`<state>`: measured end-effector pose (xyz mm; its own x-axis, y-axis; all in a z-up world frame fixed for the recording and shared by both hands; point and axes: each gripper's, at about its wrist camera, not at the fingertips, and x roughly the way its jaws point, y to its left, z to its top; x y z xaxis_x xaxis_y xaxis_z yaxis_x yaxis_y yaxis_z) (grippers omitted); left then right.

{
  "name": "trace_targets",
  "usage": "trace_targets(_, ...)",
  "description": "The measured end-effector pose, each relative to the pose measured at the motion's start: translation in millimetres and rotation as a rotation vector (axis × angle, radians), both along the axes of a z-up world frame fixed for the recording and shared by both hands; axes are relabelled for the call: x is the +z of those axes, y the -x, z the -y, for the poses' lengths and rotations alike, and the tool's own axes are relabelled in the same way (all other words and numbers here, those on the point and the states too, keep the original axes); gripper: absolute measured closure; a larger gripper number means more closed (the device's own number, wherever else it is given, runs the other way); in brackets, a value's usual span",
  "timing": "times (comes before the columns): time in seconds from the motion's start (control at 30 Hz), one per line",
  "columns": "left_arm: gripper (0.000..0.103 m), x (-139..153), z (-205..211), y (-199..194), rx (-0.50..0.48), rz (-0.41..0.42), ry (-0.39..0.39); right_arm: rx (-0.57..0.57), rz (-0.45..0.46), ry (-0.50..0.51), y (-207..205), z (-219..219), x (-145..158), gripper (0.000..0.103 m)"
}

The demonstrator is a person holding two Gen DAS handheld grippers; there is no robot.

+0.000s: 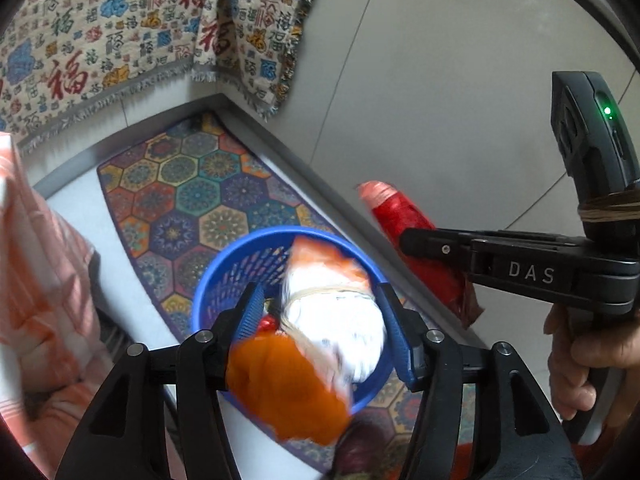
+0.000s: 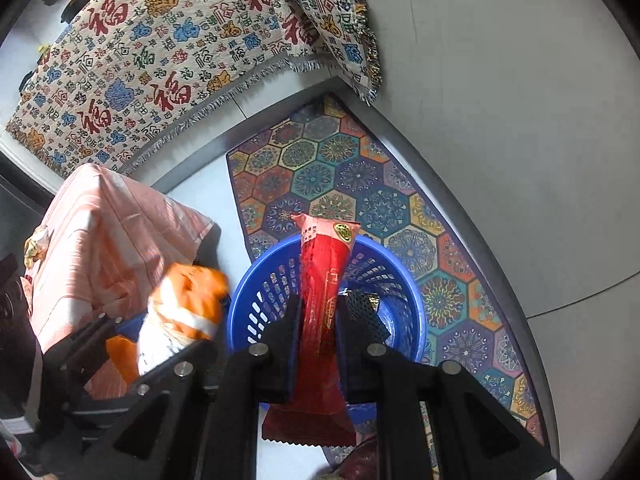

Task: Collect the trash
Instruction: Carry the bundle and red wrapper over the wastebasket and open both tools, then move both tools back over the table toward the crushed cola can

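A blue mesh basket (image 1: 224, 276) (image 2: 256, 292) stands on a patterned mat. Straight above it, my left gripper (image 1: 320, 296) (image 2: 152, 332) has its blue pads (image 1: 250, 312) spread. An orange-and-white crumpled bag (image 1: 332, 320) (image 2: 184, 304) lies loose and blurred between them, with a gap showing at the left pad. My right gripper (image 2: 322, 308) (image 1: 404, 240) is shut on a long red wrapper (image 2: 320, 276) (image 1: 404, 216). The wrapper's upper end reaches over the basket's far rim.
The hexagon-patterned mat (image 2: 360, 184) lies on a pale floor beside a grey ledge (image 2: 448, 184). A cloth with red and blue characters (image 2: 160, 60) drapes a surface behind. A pink striped cover (image 2: 104, 232) stands left of the basket. A hand (image 1: 572, 368) grips the right tool's handle.
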<state>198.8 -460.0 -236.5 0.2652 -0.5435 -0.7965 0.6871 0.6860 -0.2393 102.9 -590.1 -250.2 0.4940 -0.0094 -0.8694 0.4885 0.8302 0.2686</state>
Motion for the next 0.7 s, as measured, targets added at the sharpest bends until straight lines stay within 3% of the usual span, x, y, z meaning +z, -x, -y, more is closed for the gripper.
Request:
trace_targets(0.17, 0.025, -4, 9, 1, -0.010, 0.017, -0.005, -0.029, 0.002, -0.011, -3, 8, -6, 0.084)
trace_targets(0.27, 0.024, 0, 7, 2, -0.005, 0.025, -0.004, -0.042, 0.006, -0.020, -3, 12, -6, 0.070)
trace_targets(0.4, 0.024, 24, -7, 7, 0.018, 0.039, 0.039, -0.035, 0.035, 0.017, 0, 9, 9, 0.069)
trace_targets(0.53, 0.023, 68, -40, 24, 0.035, 0.064, 0.080, -0.002, 0.106, 0.118, 6, -6, 42, 0.063)
trace_targets(0.6, 0.014, 92, -70, 35, 0.052, 0.078, 0.108, 0.018, 0.150, 0.180, 10, -21, 62, 0.059)
trace_targets(0.7, 0.010, 110, -122, 49, 0.107, 0.108, 0.086, 0.069, 0.202, 0.275, 16, -49, 85, 0.052)
